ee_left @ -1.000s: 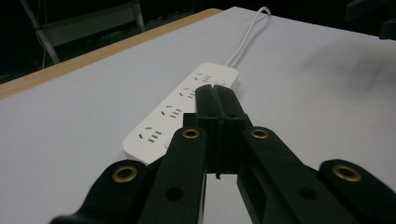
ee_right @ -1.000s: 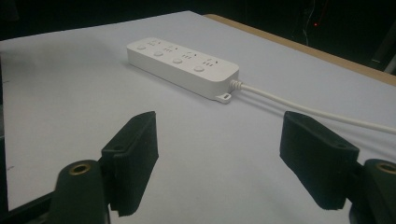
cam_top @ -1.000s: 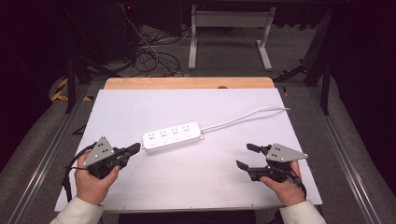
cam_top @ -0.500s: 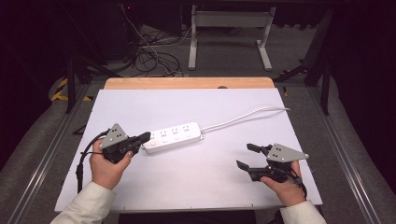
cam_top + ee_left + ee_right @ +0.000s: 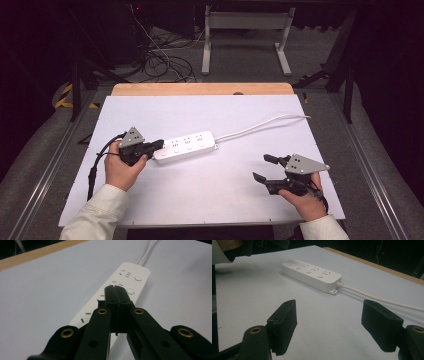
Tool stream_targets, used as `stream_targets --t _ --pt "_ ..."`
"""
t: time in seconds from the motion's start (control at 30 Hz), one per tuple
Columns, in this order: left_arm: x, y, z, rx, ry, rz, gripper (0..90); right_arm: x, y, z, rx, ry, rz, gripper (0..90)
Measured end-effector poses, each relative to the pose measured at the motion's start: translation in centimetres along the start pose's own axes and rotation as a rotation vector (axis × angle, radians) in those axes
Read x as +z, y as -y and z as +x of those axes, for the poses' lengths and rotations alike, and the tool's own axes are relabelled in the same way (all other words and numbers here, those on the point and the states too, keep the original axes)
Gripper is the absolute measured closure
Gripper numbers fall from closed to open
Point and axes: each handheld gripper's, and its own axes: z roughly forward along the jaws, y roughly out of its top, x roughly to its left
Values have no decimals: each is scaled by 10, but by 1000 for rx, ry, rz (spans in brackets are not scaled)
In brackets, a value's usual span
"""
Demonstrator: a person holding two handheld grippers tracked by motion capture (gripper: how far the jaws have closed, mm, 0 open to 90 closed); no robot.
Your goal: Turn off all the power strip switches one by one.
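left gripper view: left gripper (image 5: 115,293) jaws pressed together, nothing between them, tips over the near end of the power strip (image 5: 185,146), just short of a switch button (image 5: 130,290). right gripper (image 5: 266,168) jaws wide apart, well clear of strip. risk: off-centre push skids the strip, no press.

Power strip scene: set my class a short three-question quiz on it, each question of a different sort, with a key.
1. True or false: the left hand-held gripper has its jaws pressed together over the power strip.
2. Multiple choice: the right hand-held gripper is (A) shut on the cord, (B) open and apart from the strip, (C) resting on the strip.
3. Fill in: the strip's white cord leaves the end that lies ____ from the left hand-held gripper.

Key: 1 true; 2 B; 3 farthest.
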Motion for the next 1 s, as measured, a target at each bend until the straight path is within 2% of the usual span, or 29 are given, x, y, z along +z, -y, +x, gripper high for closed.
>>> stream_targets --t 0.17,0.3,0.5,0.53,0.6,0.9,1.0 --pt "5 1 0 -9 18 41 900 0 0 0 1 -2 0 288" --pt "10 2 1 9 9 101 900 0 0 0 1 -2 2 287" --pt "18 4 2 -1 11 145 900 0 0 0 2 -4 1 288" --pt "20 4 2 10 8 174 900 0 0 0 3 -4 2 287" --pt "22 4 2 24 -6 199 900 0 0 0 5 -7 3 287" --pt "28 6 2 31 -10 239 900 0 1 0 5 -7 5 287" --pt "28 6 2 28 -13 239 900 0 1 0 5 -6 6 287"
